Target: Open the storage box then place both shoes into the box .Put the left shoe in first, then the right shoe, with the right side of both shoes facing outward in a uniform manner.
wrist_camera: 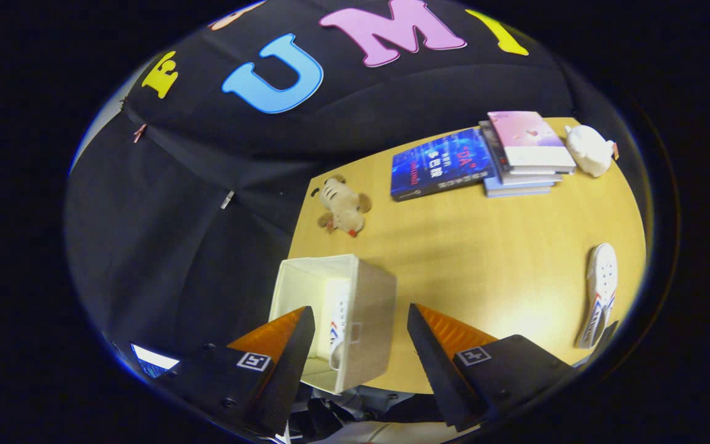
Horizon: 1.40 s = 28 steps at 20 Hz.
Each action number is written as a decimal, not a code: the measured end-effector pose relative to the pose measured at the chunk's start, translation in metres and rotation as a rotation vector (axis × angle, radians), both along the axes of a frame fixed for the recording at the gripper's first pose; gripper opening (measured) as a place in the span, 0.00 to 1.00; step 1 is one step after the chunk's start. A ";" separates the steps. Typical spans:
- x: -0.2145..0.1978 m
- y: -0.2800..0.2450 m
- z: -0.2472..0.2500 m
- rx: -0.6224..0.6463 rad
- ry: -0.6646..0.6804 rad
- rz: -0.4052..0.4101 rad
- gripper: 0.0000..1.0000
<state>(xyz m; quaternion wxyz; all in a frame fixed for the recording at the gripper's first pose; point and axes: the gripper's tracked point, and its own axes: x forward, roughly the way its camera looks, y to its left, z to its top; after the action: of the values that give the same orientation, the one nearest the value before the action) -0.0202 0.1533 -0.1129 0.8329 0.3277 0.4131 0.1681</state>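
Gripper (361, 336) held above table edge, 2 fingers spread wide apart, nothing between them, nothing gripped. Just ahead of fingers, partly behind the left fingertip: white storage box (355, 308), top open, standing at near edge of wooden table (490, 259). Inside box: 1 white shoe (338, 320) with red and blue side stripes, standing on edge against the right-hand wall; toe or heel direction cannot be told. Box interior otherwise pale, floor partly hidden by left finger.

Off to the right of right finger, well apart from box: second white shoe (600, 293), same stripes, lying on the table near its right edge, perforated upper showing.

Beyond box, near table's left edge: small plush toy (344, 206), tan and white, lying down.

Farther back: blue book (440, 165) flat on table, touching or just beside a stack of 3 or so books (524, 154), pink-white cover on top. Right of stack: white plush object (589, 150).

Behind table: black cloth wall (207, 203).
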 end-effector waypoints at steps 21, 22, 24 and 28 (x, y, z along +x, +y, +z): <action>-0.059 -0.327 -0.288 -0.340 0.432 -0.274 0.91; -0.058 -0.326 -0.297 -0.326 0.445 -0.265 0.91; -0.058 -0.323 -0.315 -0.317 0.479 -0.234 0.90; -0.050 -0.311 -0.325 -0.288 0.487 -0.174 0.84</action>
<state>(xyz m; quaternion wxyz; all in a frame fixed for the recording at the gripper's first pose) -0.0705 -0.1574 -0.4381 0.7585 0.2709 0.5908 -0.0480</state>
